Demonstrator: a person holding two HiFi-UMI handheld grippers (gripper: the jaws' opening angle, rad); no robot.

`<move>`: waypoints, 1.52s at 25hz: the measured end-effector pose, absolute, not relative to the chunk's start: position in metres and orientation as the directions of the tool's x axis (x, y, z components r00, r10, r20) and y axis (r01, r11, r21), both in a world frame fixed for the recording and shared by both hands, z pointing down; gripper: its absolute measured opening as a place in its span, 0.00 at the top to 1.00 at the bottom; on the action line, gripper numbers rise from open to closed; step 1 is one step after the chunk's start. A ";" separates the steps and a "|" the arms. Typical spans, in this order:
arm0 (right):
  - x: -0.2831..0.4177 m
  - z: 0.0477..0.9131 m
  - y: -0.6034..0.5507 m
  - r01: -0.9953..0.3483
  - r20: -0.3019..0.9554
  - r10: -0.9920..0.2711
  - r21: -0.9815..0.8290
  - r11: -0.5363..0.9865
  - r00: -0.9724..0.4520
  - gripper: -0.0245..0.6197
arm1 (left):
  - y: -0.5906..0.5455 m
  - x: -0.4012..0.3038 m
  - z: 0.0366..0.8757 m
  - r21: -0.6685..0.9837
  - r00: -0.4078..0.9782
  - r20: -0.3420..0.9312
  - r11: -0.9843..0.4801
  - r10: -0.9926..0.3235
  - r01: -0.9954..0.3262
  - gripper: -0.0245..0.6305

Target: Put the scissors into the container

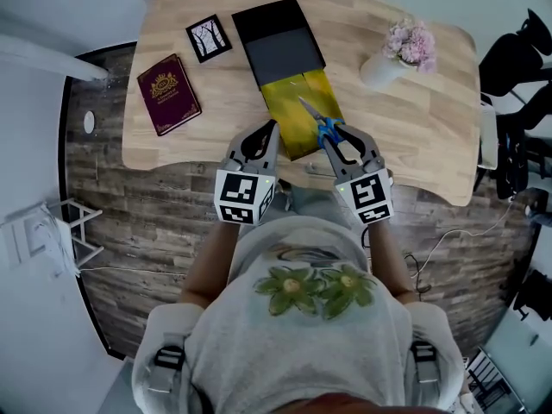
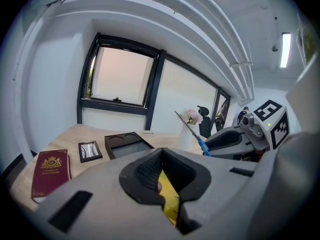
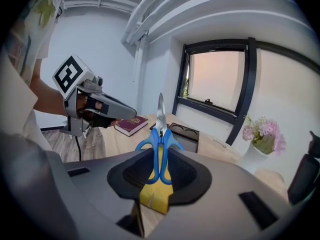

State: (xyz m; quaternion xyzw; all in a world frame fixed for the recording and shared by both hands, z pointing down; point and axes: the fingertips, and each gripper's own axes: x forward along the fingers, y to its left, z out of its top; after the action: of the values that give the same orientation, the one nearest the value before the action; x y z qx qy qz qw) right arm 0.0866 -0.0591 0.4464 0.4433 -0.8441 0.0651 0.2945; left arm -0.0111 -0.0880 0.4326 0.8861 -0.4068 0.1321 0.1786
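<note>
Flanking scissors (image 1: 323,128), container (image 1: 278,46): book (image 1: 167,93), frame (image 1: 208,38), vase (image 1: 379,69).

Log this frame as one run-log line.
left gripper: shut on yellow pouch edge | right gripper: shut on scissors by blue handles | scissors: held over pouch, not inside | stage: pre-insertion

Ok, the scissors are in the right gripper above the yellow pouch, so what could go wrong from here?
1. The right gripper grips the scissors only by the blue handles, blades sticking out; they could pivot or slip.
2. The tip points over the yellow pouch, which the left gripper pinches at one edge; it may snag the thin material.
3. The flower vase stands just to the right; a wide swing could tip it.
</note>
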 end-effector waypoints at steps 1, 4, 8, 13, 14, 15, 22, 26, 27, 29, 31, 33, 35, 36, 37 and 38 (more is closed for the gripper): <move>0.088 0.448 -0.063 -0.780 0.561 -0.705 0.156 0.606 -0.435 0.83 | -0.091 -0.009 0.434 0.210 0.633 0.382 -0.603 -0.674 -0.769 0.95; 0.091 0.454 -0.075 -0.768 0.575 -0.688 0.153 0.621 -0.442 0.83 | -0.101 -0.001 0.435 0.212 0.632 0.385 -0.602 -0.672 -0.769 0.95; 0.089 0.463 -0.086 -0.745 0.597 -0.657 0.142 0.651 -0.461 0.83 | -0.108 0.001 0.446 0.220 0.627 0.405 -0.595 -0.665 -0.773 0.95; 0.087 0.478 -0.096 -0.718 0.624 -0.620 0.131 0.683 -0.476 0.83 | -0.111 -0.006 0.463 0.247 0.603 0.446 -0.557 -0.661 -0.793 0.95; 0.086 0.481 -0.098 -0.714 0.629 -0.614 0.129 0.688 -0.478 0.83 | -0.113 -0.008 0.465 0.247 0.597 0.453 -0.550 -0.662 -0.797 0.95; 0.086 0.484 -0.100 -0.709 0.633 -0.608 0.130 0.694 -0.479 0.83 | -0.114 -0.009 0.468 0.247 0.592 0.459 -0.545 -0.662 -0.801 0.95; 0.085 0.501 -0.109 -0.663 0.676 -0.570 0.159 0.731 -0.466 0.83 | -0.122 -0.018 0.479 0.249 0.562 0.483 -0.510 -0.672 -0.823 0.95; 0.083 0.511 -0.114 -0.645 0.696 -0.545 0.154 0.749 -0.467 0.83 | -0.124 -0.023 0.483 0.250 0.548 0.497 -0.494 -0.673 -0.833 0.95; 0.082 0.515 -0.115 -0.641 0.702 -0.538 0.150 0.753 -0.466 0.83 | -0.124 -0.024 0.484 0.252 0.545 0.501 -0.490 -0.672 -0.835 0.95; 0.081 0.521 -0.117 -0.634 0.714 -0.524 0.146 0.760 -0.464 0.83 | -0.125 -0.025 0.486 0.254 0.541 0.505 -0.484 -0.672 -0.838 0.95; 0.081 0.526 -0.119 -0.624 0.723 -0.514 0.147 0.768 -0.462 0.83 | -0.126 -0.026 0.487 0.254 0.539 0.508 -0.480 -0.672 -0.839 0.95; 0.079 0.530 -0.121 -0.610 0.731 -0.504 0.152 0.778 -0.461 0.83 | -0.128 -0.027 0.489 0.255 0.536 0.512 -0.477 -0.671 -0.841 0.95; 0.077 0.535 -0.122 -0.594 0.740 -0.492 0.157 0.789 -0.458 0.83 | -0.129 -0.027 0.492 0.257 0.534 0.517 -0.473 -0.669 -0.843 0.95; 0.077 0.537 -0.123 -0.586 0.745 -0.486 0.159 0.794 -0.456 0.83 | -0.129 -0.028 0.493 0.257 0.532 0.521 -0.472 -0.668 -0.843 0.95; 0.076 0.540 -0.123 -0.579 0.751 -0.480 0.161 0.799 -0.454 0.83 | -0.130 -0.028 0.495 0.256 0.530 0.524 -0.470 -0.666 -0.844 0.95; 0.075 0.543 -0.124 -0.574 0.755 -0.475 0.161 0.803 -0.453 0.83 | -0.130 -0.028 0.496 0.255 0.529 0.527 -0.470 -0.665 -0.845 0.95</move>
State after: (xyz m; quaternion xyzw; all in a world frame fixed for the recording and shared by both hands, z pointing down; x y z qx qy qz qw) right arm 0.0754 -0.1238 0.5429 0.3083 -0.8502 0.0584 0.4227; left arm -0.0275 -0.1298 0.4960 0.8381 -0.4506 0.1803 0.2491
